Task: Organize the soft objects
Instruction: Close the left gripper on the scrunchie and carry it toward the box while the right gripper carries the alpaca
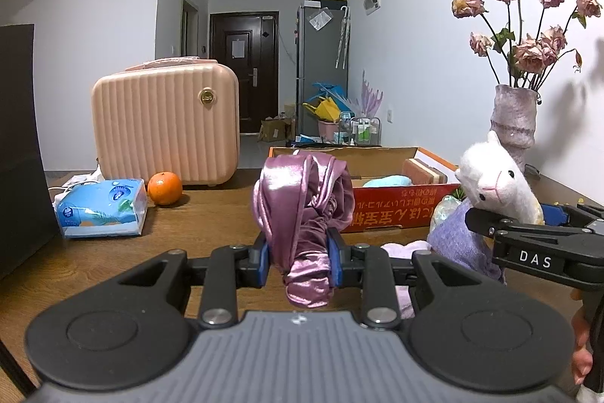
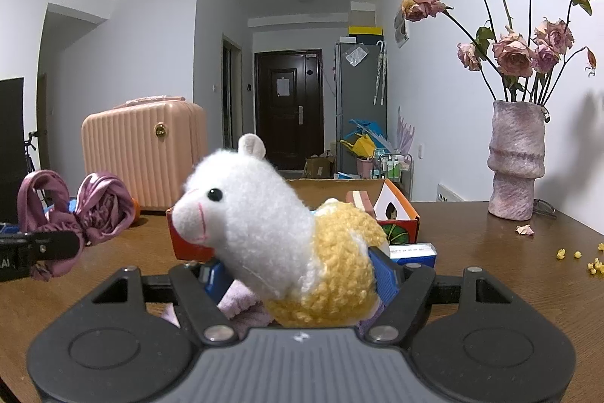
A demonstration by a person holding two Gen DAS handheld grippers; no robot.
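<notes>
Satin cloth (image 1: 302, 214), mauve and glossy, hangs crumpled and knotted into folds between the blue pads of the left hand-held gripper (image 1: 298, 257), which is pressed together on it; it is held above the table (image 1: 196, 225), just in front of the red cardboard box (image 1: 392, 210); from the right wrist view the same cloth (image 2: 75, 210) shows as a bunched rosette left of the box (image 2: 400, 221). Plush alpaca (image 2: 279, 225), white fluffy head with a black bead eye, pink stitched mouth and curly yellow body, sits pinched at its body in the right hand-held gripper (image 2: 302, 282), in front of the box, head turned left; a lilac knitted cloth (image 1: 460, 240) lies beneath it on the table; inside the box lie a light blue soft item (image 1: 387, 181) and a sponge (image 1: 424, 170).
</notes>
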